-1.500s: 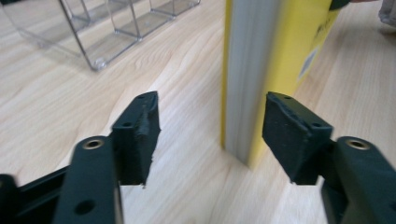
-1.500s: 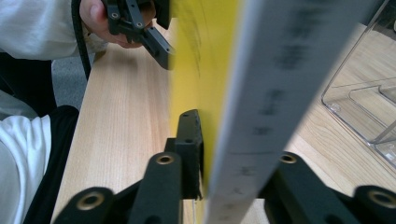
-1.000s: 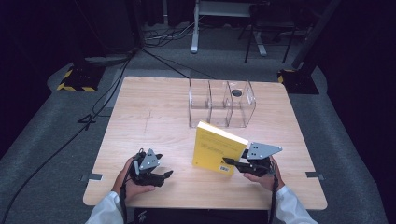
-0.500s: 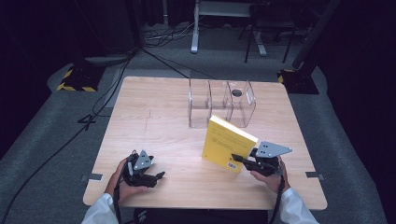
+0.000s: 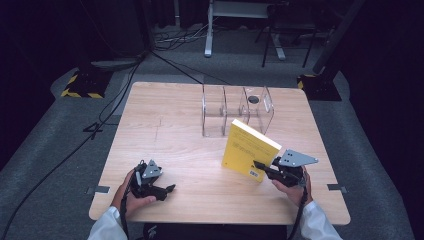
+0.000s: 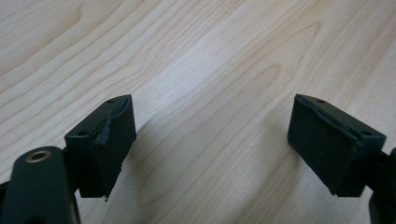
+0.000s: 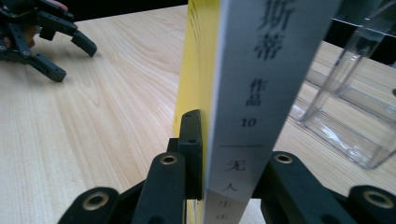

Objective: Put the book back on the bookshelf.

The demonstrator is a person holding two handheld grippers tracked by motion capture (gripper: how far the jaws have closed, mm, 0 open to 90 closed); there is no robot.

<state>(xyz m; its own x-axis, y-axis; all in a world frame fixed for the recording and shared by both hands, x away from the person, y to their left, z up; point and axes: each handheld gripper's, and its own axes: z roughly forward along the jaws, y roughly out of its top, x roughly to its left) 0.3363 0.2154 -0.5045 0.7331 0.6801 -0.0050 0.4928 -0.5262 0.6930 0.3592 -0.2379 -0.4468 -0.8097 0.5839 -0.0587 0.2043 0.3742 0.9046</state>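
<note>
- Yellow book (image 5: 249, 150) stands tilted above the wooden table (image 5: 165, 125), just in front of the clear acrylic organizer (image 5: 235, 107); the right gripper (image 5: 265, 167) has its jaws clamped on the lower spine.
- Left gripper (image 5: 162, 190) rests near the front edge, well apart; its jaws have just been opening, wide, with nothing between them.
- Keep the book upright, spine vertical, and line it up with a compartment before lowering, so the walls don't catch.

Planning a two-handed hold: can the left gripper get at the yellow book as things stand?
Probably yes: the left gripper is open, its fingers have just been opening, and bare table lies between it and the yellow book in the right gripper.
</note>
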